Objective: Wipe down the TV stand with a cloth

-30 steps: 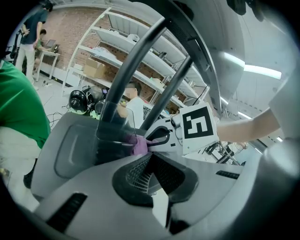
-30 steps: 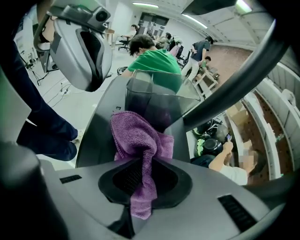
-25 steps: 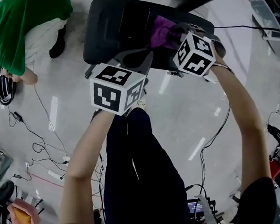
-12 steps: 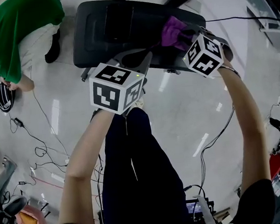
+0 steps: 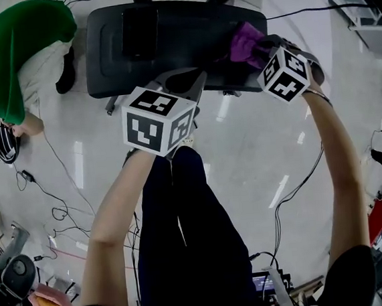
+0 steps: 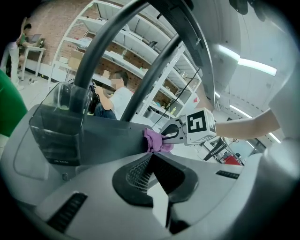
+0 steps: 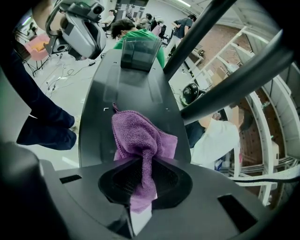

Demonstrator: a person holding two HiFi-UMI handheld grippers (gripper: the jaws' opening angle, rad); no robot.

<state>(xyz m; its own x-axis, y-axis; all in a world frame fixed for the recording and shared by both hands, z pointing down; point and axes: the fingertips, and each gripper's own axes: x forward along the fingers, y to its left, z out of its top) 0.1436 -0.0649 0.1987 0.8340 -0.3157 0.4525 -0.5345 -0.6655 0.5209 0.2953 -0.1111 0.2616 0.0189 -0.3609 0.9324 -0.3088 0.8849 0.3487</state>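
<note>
**Purple cloth pinched on the right end of the TV stand**

The right tool (image 5: pixel 260 47) is pinching a purple cloth (image 5: pixel 243 39) between its jaws. A strip of the fabric runs down through the jaws, and the rest bunches out in front of them. The bunched part lies on the dark grey TV stand (image 5: pixel 186 35), at its right end as the head view shows it. Further along the stand, toward the left, sits a dark, see-through box (image 5: pixel 140 31). Two dark poles (image 7: pixel 202 27) rise at a slant from the stand's far side.

The left tool (image 5: pixel 194 76) has its jaws pressed together with nothing between them. It hangs over the near edge of the stand, left of the cloth and not touching it. Its view looks along the stand toward the cloth and the right tool.

A person in a green top (image 5: pixel 13 48) crouches on the glossy floor (image 5: pixel 258 149) at the far left, beside loose cables (image 5: pixel 54 196).
</note>
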